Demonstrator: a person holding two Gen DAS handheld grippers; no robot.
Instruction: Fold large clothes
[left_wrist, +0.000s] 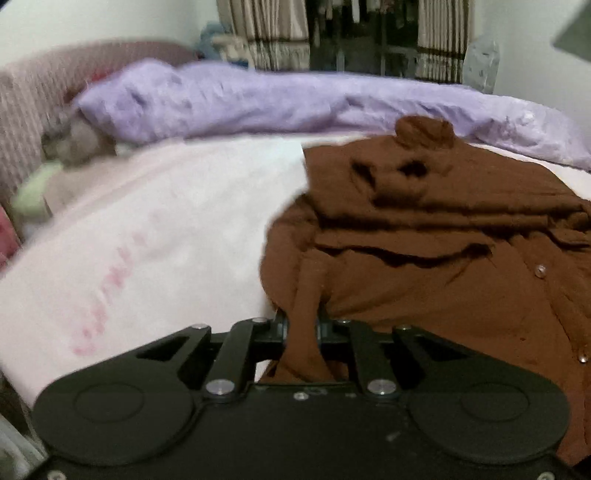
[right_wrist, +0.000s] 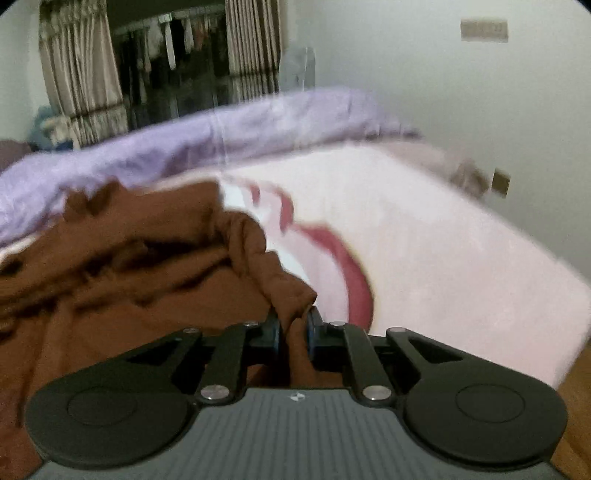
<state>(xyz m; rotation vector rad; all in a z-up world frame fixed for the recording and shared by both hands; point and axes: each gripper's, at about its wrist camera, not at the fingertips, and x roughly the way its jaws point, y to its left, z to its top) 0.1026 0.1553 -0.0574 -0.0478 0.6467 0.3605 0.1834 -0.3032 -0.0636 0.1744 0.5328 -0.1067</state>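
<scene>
A large brown buttoned garment (left_wrist: 424, 229) lies crumpled on a bed with a pale pink sheet (left_wrist: 166, 221). In the left wrist view my left gripper (left_wrist: 303, 325) is shut on a bunched fold at the garment's near left edge, and the cloth runs down between its fingers. In the right wrist view the same brown garment (right_wrist: 129, 266) fills the left side. My right gripper (right_wrist: 293, 325) is shut on a twisted fold of the garment at its near right edge, with blue pads pressing both sides of the cloth.
A lilac quilt (left_wrist: 240, 99) lies bunched along the far side of the bed. A striped headboard (left_wrist: 29, 99) and a small green object (left_wrist: 33, 192) are at the left. Curtains and hanging clothes (right_wrist: 170, 66) stand behind. Wooden floor (right_wrist: 576, 406) shows at the bed's right edge.
</scene>
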